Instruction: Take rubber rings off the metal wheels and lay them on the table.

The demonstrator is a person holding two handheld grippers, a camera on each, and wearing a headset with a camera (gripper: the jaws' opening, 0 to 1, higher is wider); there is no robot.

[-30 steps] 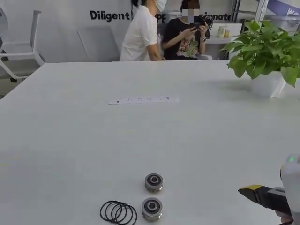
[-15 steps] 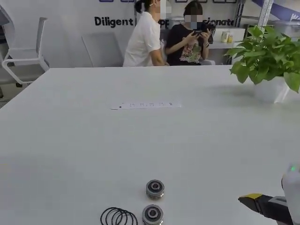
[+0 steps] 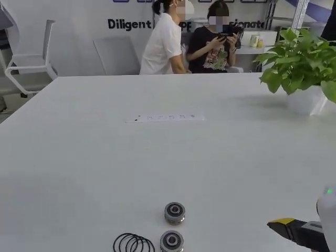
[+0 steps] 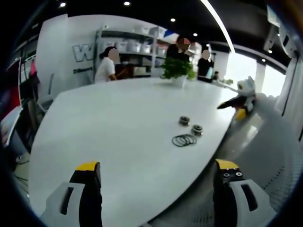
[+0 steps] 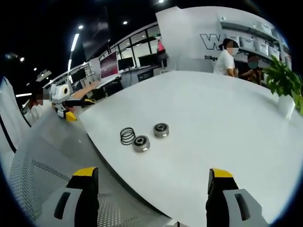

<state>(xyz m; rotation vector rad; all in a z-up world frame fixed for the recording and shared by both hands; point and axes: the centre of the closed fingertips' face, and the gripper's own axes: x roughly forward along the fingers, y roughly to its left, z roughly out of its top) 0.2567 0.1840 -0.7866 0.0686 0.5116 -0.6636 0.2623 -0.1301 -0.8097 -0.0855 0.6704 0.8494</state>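
1. The left gripper (image 4: 157,166) hangs at the edge of the white table (image 3: 105,157), jaws spread wide, gripping nothing.
2. The right gripper (image 5: 152,173) sits at the same edge, equally spread and bare.
3. The farther metal wheel (image 3: 174,212) and the nearer metal wheel (image 3: 171,241) stand close together, not touching.
4. Loose black rubber rings (image 3: 134,243) lie overlapped just left of the nearer wheel.

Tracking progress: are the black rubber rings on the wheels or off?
Off: the rings lie flat on the table beside the nearer wheel.
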